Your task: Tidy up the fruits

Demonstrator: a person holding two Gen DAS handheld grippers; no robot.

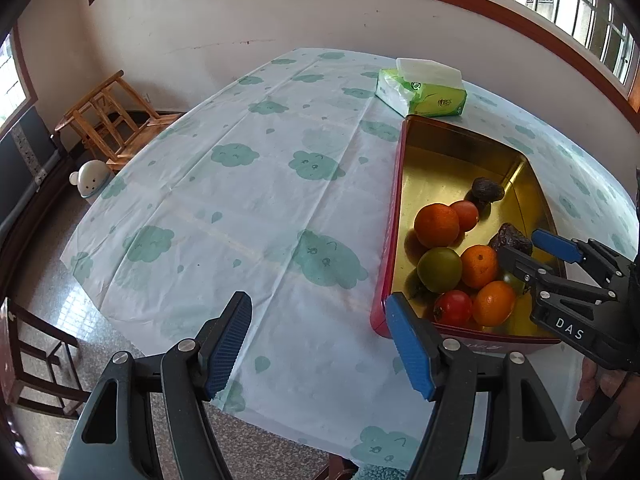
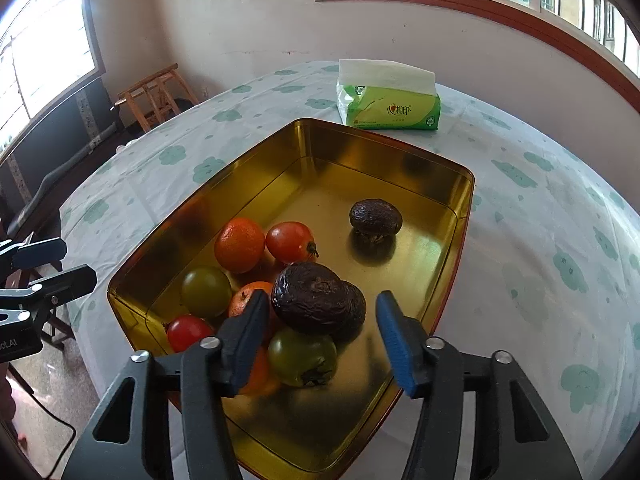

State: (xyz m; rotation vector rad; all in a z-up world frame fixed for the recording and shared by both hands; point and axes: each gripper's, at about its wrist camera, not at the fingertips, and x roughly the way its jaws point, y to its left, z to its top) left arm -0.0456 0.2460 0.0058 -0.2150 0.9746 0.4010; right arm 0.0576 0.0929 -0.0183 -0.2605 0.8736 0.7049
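Left wrist view: the left gripper [image 1: 318, 346] hangs over the near edge of the counter [image 1: 248, 208], its fingers [image 1: 228, 344] spread with nothing between them. The cloth ahead of it is bare of fruit. A gold-lined tin [image 1: 394, 216] sits toward the right side of the counter, with a tissue pack [image 1: 424, 92] just past its far end. All visible fruit lies inside the tin: oranges [image 1: 436, 226], a green fruit [image 1: 439, 270], a red tomato [image 1: 453, 307] and a dark wrinkled fruit [image 1: 487, 189] farther in. The right gripper [image 1: 532, 248] reaches in over the tin's near right corner.

Right wrist view: the right gripper [image 2: 322, 332] is over the near end of the tin [image 2: 384, 148], its fingers [image 2: 396, 340] spread. A large dark wrinkled fruit [image 2: 318, 298] sits between them, resting on the heap; neither pad presses on it. It appears released, not held. A smaller dark fruit [image 2: 375, 217] lies apart toward the far right corner. The orange [image 2: 239, 245], tomatoes [image 2: 290, 242] and green fruits [image 2: 302, 356] cluster at the near left.

Assessment: gathering looks essentially finished; no fruit is seen on the cloth. Sorting within the tin, if required, is not done.
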